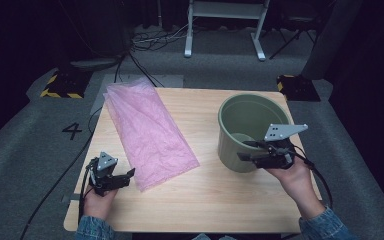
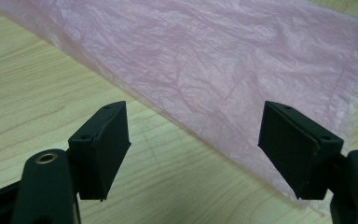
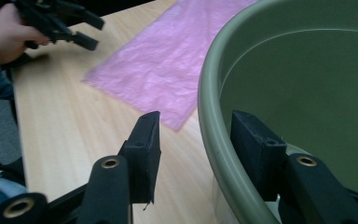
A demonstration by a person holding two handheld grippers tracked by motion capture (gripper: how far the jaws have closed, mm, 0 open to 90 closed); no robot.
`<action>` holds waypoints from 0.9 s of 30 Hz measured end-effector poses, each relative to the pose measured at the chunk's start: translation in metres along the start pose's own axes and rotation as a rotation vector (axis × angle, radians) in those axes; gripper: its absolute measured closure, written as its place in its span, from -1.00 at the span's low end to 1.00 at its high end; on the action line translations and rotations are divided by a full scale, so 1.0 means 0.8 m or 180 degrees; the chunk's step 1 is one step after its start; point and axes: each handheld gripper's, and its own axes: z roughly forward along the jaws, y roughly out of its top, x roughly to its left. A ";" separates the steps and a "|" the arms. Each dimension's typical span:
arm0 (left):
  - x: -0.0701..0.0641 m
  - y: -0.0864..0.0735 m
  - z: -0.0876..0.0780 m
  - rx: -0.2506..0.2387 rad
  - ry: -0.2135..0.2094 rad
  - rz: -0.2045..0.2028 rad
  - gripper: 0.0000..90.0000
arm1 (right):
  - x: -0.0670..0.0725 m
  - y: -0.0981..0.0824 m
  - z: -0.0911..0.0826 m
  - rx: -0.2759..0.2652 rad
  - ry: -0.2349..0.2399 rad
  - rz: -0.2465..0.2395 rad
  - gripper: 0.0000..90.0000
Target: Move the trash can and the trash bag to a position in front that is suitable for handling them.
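Note:
A pink plastic bag (image 1: 150, 132) lies flat and crumpled across the left half of the wooden table (image 1: 205, 195). A green bucket (image 1: 227, 150) stands upright at the right. My right gripper (image 1: 245, 150) straddles the bucket's near rim, with one jaw inside and one outside. In the right gripper view the rim of the bucket (image 3: 303, 84) runs between the jaws of that gripper (image 3: 196, 120), with a gap on the outer side, so it is open. My left gripper (image 1: 126, 177) is open beside the bag's near corner. In the left gripper view the bag's (image 2: 205, 60) edge lies just ahead of its jaws (image 2: 195, 112).
Bare wood (image 2: 37, 93) lies under and left of the left gripper. The right gripper view shows the bag (image 3: 168, 60) and, farther off, the left gripper (image 3: 86, 32) in a hand. Beyond the table are cables, a white frame (image 1: 225, 30) and grey floor.

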 end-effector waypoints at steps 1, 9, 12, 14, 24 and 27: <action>0.000 0.000 0.001 0.0003 -0.0011 -0.0009 -0.46 | 0.006 0.001 0.001 0.0011 0.0018 -0.0013 0.15; -0.003 0.006 0.008 0.0015 -0.0040 0.0037 -0.46 | 0.055 0.000 0.004 0.0014 0.0215 -0.0198 0.14; -0.004 0.008 0.009 0.0013 -0.0028 0.0052 -0.46 | 0.072 -0.001 0.004 -0.0011 0.0330 -0.0236 0.09; -0.004 0.009 0.010 0.0025 -0.0005 0.0049 -0.45 | 0.081 -0.003 0.002 -0.0039 0.0419 -0.0262 0.11; -0.005 0.012 0.015 0.0051 -0.0008 0.0052 -0.45 | 0.123 -0.006 -0.005 0.0077 0.0664 -0.0248 0.12; -0.006 0.012 0.016 0.0055 -0.0017 0.0077 -0.45 | 0.141 -0.005 -0.004 0.0105 0.0678 -0.0354 0.08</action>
